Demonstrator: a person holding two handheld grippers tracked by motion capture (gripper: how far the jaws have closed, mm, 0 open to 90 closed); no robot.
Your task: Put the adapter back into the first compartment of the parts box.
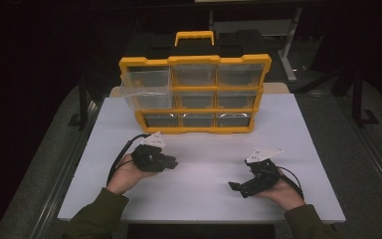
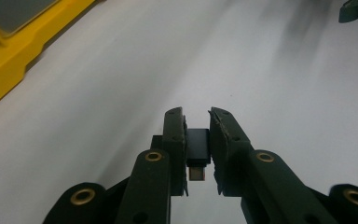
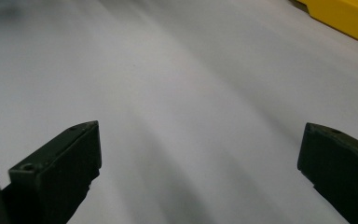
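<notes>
Small black plug pinched in the left hand-held gripper [image 2: 196, 122].
The plug [image 2: 198, 147] sits between its jaws, above the desk [image 1: 204, 199]; the right hand-held gripper [image 3: 200, 154] is spread, empty.

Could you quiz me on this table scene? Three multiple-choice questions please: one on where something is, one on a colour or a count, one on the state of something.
1. Where is the small black adapter?
A. Between the jaws of the left tool
B. Inside a drawer
C. Between the jaws of the right tool

2. What colour is the frame of the drawer organizer?
A. Blue
B. Yellow
C. Red

3. How does the top-left drawer stand?
A. Pushed in flush
B. Lying on the table
C. Pulled out

Answers:
1 A, the left tool's jaws clamp it.
2 B, yellow bars edge every drawer.
3 C, it juts forward of the frame.
</notes>
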